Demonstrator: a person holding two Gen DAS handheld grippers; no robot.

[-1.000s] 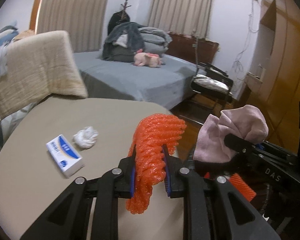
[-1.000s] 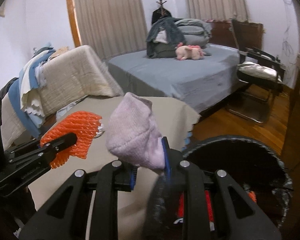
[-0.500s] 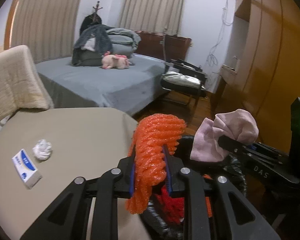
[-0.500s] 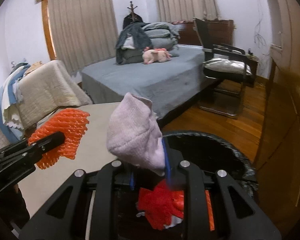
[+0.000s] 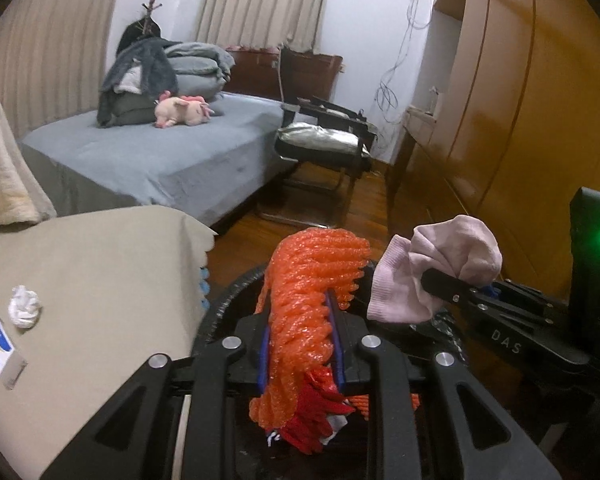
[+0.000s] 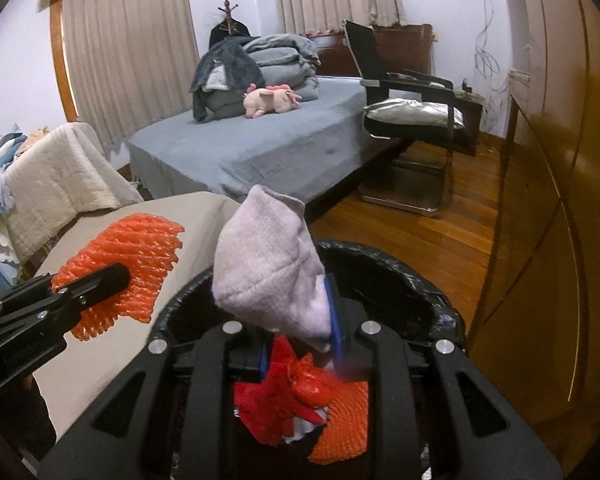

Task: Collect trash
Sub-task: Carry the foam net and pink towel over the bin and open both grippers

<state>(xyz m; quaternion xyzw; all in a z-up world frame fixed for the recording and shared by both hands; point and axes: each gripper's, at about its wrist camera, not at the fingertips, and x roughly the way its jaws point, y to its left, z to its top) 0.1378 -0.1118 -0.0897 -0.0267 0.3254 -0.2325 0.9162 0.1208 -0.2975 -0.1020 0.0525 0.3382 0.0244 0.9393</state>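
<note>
Trash over the bin (image 6: 440, 312) now: left gripper (image 5: 300, 344) pinching orange net (image 5: 312, 280), right gripper (image 6: 300, 344) pinching pink sock (image 6: 268, 264). Red scraps (image 6: 296, 396) already inside; tissue (image 5: 25, 306) and box (image 5: 0, 348) wait on the table (image 5: 100, 280).

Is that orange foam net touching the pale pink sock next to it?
Apart. In the left wrist view, a dark gap shows between the orange foam net and the pale pink sock; the right wrist view also shows them clearly separated.

two grippers (image 5: 302, 344) (image 6: 298, 344), one sock (image 6: 268, 268), one bin (image 6: 420, 284).
</note>
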